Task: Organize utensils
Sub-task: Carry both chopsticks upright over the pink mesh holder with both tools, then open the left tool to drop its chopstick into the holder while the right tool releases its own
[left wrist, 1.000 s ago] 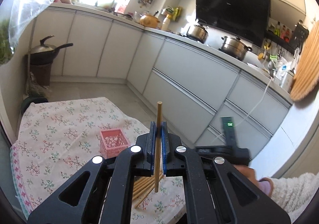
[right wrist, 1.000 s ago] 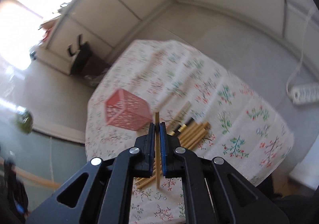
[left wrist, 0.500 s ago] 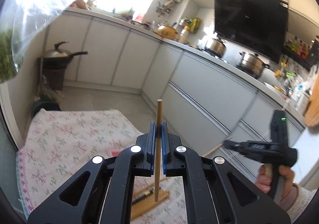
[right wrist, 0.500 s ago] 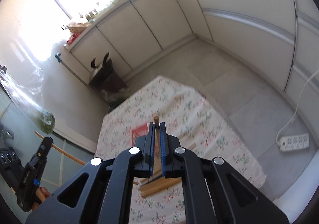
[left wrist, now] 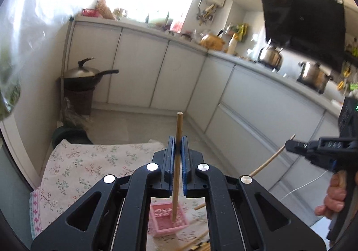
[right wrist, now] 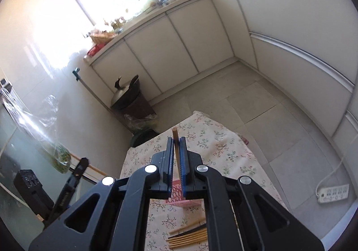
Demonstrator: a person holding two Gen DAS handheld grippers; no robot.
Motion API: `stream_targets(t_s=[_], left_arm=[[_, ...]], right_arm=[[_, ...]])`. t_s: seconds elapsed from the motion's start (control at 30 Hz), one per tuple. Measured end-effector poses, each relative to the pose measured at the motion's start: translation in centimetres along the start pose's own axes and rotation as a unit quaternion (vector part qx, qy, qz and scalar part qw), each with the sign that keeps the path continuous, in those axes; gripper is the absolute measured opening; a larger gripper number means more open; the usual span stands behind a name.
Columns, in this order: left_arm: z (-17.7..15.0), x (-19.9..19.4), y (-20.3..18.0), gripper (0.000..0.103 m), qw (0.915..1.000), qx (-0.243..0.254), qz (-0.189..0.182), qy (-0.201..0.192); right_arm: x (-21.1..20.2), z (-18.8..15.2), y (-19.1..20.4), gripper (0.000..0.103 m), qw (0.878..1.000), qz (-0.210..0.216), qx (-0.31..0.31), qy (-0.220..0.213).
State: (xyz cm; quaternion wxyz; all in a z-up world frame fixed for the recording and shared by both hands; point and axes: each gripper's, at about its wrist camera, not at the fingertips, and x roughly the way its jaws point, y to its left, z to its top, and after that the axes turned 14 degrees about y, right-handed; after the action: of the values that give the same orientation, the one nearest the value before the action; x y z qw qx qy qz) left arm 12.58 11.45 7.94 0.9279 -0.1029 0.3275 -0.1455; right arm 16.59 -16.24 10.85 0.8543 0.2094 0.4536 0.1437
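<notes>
Chopstick [left wrist: 176,161] — no readable writing; right gripper [left wrist: 290,145] lettering blurred.

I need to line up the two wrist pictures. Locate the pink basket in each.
Left wrist: pink basket at bottom centre, seen through the tongs' frame, on the floral cloth.
Right wrist: pink basket low centre, partly hidden behind the tongs.
Shared landmark: the lidded wok by the cabinets.

left tool [left wrist: 177,150] — chopstick [left wrist: 178,130] clamped
</notes>
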Motion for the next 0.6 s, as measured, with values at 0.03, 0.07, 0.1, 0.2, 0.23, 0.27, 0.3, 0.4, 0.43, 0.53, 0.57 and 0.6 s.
stream_targets(t_s=[0.03, 0.07, 0.1, 0.2, 0.23, 0.27, 0.3, 0.4, 0.43, 0.53, 0.57, 0.6], left_arm=[[-0.3, 0.7, 0.2, 0.006, 1.0000, 0.001, 0.003, 0.004], [-0.7, 1.6, 0.3, 0.006, 0.9999, 0.004, -0.001, 0.011], [-1.2, 2.4, 0.4, 0.006, 0.9997, 0.004, -0.007, 0.023], [-2.2, 3.1, 0.7, 0.020, 0.9994, 0.001, -0.001, 0.034], [-2.4, 2.7, 0.9, 0.024, 0.9996, -0.005, 0.000, 0.028], [-2.4, 2.4, 1.1, 0.024, 0.9997, -0.010, -0.001, 0.025], [-2.2, 1.7, 1.3, 0.024, 0.9997, -0.015, -0.004, 0.017], [-1.7, -0.3, 1.8, 0.029, 0.9995, -0.031, -0.007, -0.009], [-1.5, -0.7, 1.7, 0.033, 0.9993, -0.034, -0.008, -0.014], [-1.0, -2.1, 1.9, 0.038, 0.9986, -0.042, -0.007, -0.030], [-0.9, -2.3, 1.9, 0.042, 0.9986, -0.042, -0.006, -0.032], [-0.7, -2.4, 1.7, 0.044, 0.9986, -0.042, -0.005, -0.032]], right_arm=[[0.7, 0.1, 0.2, 0.005, 1.000, -0.001, -0.005, 0.005], [1.5, 0.2, 0.5, 0.005, 1.000, -0.004, -0.011, 0.009], [2.4, 0.3, 0.9, 0.005, 1.000, -0.006, -0.018, 0.012], [4.2, 0.2, 1.8, 0.005, 0.999, -0.013, -0.034, 0.022], [4.9, 0.1, 2.0, 0.005, 0.999, -0.015, -0.038, 0.028], [5.4, 0.0, 2.2, 0.005, 0.999, -0.016, -0.040, 0.032], [5.8, -0.1, 2.3, 0.005, 0.998, -0.016, -0.040, 0.037], [7.0, -0.7, 2.6, 0.005, 0.998, -0.019, -0.042, 0.047], [7.4, -0.8, 2.6, 0.005, 0.998, -0.020, -0.043, 0.050], [8.3, -1.1, 3.0, 0.005, 0.997, -0.025, -0.048, 0.054], [8.6, -1.1, 3.1, 0.005, 0.997, -0.026, -0.050, 0.054], [8.9, -1.1, 3.2, 0.005, 0.997, -0.026, -0.052, 0.055]])
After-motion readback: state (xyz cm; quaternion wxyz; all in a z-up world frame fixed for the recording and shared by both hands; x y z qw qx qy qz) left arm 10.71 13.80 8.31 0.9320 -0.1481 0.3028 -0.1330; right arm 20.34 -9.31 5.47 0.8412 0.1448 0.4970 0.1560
